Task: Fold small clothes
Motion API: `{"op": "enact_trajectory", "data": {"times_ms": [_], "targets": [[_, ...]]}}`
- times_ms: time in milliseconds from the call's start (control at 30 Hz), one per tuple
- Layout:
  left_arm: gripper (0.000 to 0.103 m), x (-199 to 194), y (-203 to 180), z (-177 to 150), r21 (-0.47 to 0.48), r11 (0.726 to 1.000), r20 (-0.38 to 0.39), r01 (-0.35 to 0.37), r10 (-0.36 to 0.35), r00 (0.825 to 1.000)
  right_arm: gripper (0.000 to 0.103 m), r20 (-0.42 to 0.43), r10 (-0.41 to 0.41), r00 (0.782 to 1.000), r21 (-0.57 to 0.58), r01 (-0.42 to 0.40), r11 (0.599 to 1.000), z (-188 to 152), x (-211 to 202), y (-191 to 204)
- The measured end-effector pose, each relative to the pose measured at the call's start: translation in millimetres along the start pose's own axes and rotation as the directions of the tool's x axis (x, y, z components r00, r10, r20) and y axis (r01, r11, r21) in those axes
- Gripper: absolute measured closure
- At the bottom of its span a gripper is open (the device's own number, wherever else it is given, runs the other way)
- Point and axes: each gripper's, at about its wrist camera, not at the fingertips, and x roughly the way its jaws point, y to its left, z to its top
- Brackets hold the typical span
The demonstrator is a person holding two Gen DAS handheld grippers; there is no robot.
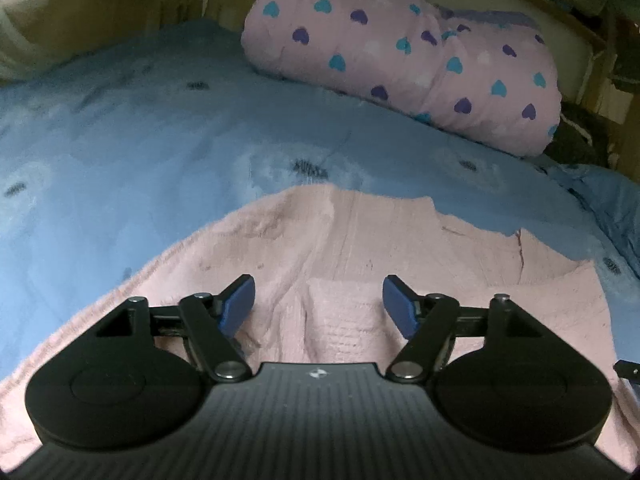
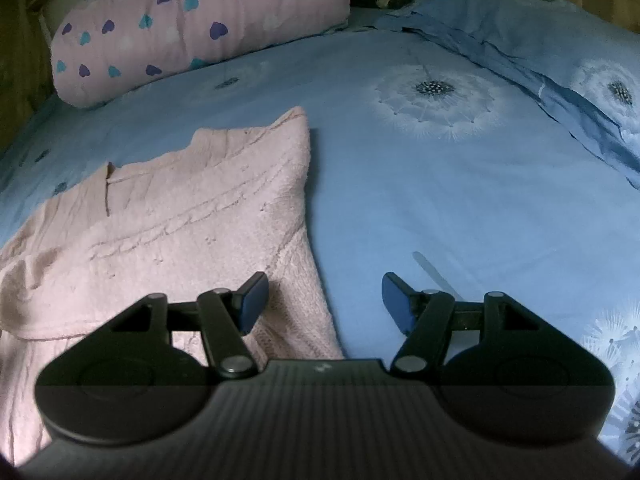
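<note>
Both spread and holding nothing, the left hand-held gripper hovers over the pink sweater on the bed, the right hand-held gripper at its 3 o'clock edge, so one-layer pinches could drag folds apart.

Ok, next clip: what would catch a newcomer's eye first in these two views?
Most likely the pale pink knitted sweater, lying on the blue dandelion-print bedsheet just ahead of both cameras. Behind it, at the far end of the bed, sits a pink bundle of bedding with purple and teal hearts. The left hand-held gripper hangs open over the sweater, and the right hand-held gripper is open at its right edge.
</note>
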Motion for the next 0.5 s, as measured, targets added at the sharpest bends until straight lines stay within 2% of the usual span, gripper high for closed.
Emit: {"op": "enact_trajectory", "data": {"times_ms": [133,200,267,367,400,467,500], "targets": [[0.034,17,-2,-11,-0.001,0.999,-0.046,0.042,-0.042,0.998,0.038,0.0,0.0,1.0,0.004,0.0,1.0,0,0,0],[0.074,23,-7,-16,0.01,0.999,-0.056,0.046,-0.045,0.997,0.038,0.002,-0.001,1.0,0.001,0.001,1.0,0,0,0],[0.086,20,-12,-19,0.018,1.0,-0.016,0.015,-0.015,1.0,0.038,0.003,-0.003,1.0,-0.002,0.003,1.0,0,0,0],[0.086,11,-25,-21,0.1,0.99,0.069,-0.101,0.094,0.993,0.038,0.006,-0.006,1.0,-0.008,0.006,1.0,0,0,0],[0.085,14,-27,-20,0.119,0.986,0.058,-0.119,0.113,0.992,0.038,0.006,-0.007,1.0,-0.01,0.007,1.0,0,1,0],[0.082,28,-26,-21,0.133,0.985,-0.031,-0.111,0.116,0.993,0.038,0.005,-0.015,1.0,-0.019,0.015,1.0,-1,2,2],[0.074,31,-26,-22,0.141,0.983,-0.038,-0.118,0.124,0.992,0.038,0.005,-0.023,1.0,-0.027,0.023,0.999,-1,3,2]]}}
